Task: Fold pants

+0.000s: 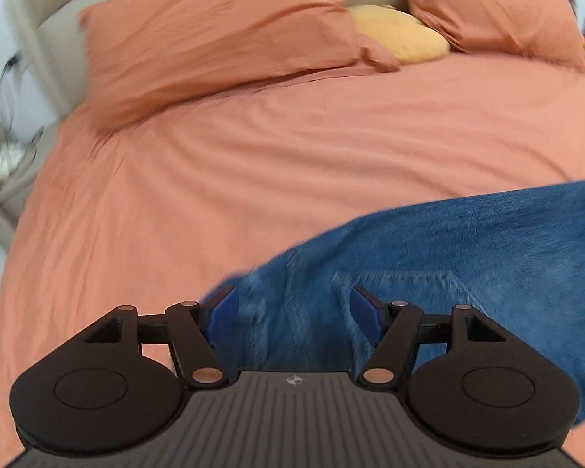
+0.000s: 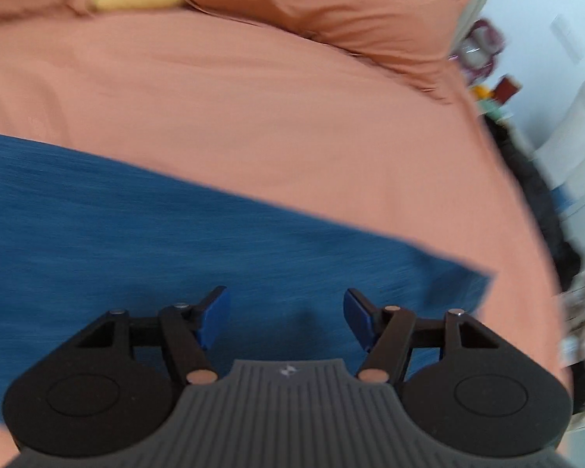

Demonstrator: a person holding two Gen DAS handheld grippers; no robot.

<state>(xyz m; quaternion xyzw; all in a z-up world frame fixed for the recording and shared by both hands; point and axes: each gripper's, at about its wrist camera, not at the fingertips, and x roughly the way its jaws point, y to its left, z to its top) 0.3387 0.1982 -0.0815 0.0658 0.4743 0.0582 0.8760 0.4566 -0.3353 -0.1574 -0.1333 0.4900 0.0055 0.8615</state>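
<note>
Left gripper (image 1: 294, 310): matte black body with two round side housings, each marked by a shallow oval recess; a grey ribbed centre plate carries a small white emblem. Angular black link arms join at copper-coloured round pins, with smaller silvery pins farther out. Blue pads (image 1: 223, 312) line the inner finger faces. Right gripper (image 2: 286, 312): apparently the same build, though blur softens detail; grey ribbed plate, copper pins, blue pads (image 2: 214, 319).
</note>
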